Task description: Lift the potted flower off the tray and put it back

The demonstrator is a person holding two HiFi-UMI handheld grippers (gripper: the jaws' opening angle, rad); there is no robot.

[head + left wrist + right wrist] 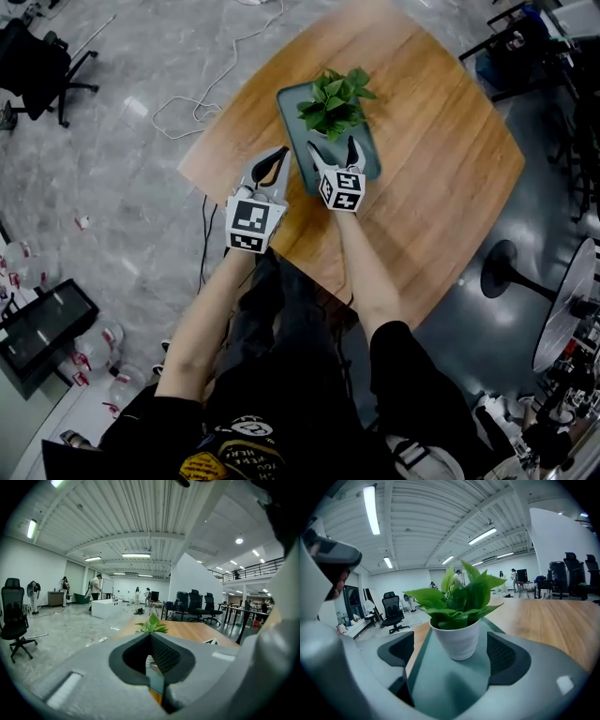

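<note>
White round pot of green leaves (457, 639) stands on a teal rectangular tray (295, 105). The right claw (332, 143) gapes before it, and the left claw (279, 157) is closed. An off-centre pinch could tip it.

— That round-cornered brown wooden table (441, 159)?
— Smooth, grained, with a faint sheen. The grey-green rectangular tray (454, 686) looks like satin-smooth plastic.
— And the small white pot (458, 640)?
— Matt and smooth; its green leaves (464, 595) are glossy.

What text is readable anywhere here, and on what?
Shirt print: yellow lettering, too small and blurred to read.
Marker cubes: black-and-white square patterns only, no letters or digits.
Pot, tray, table: no text visible.
</note>
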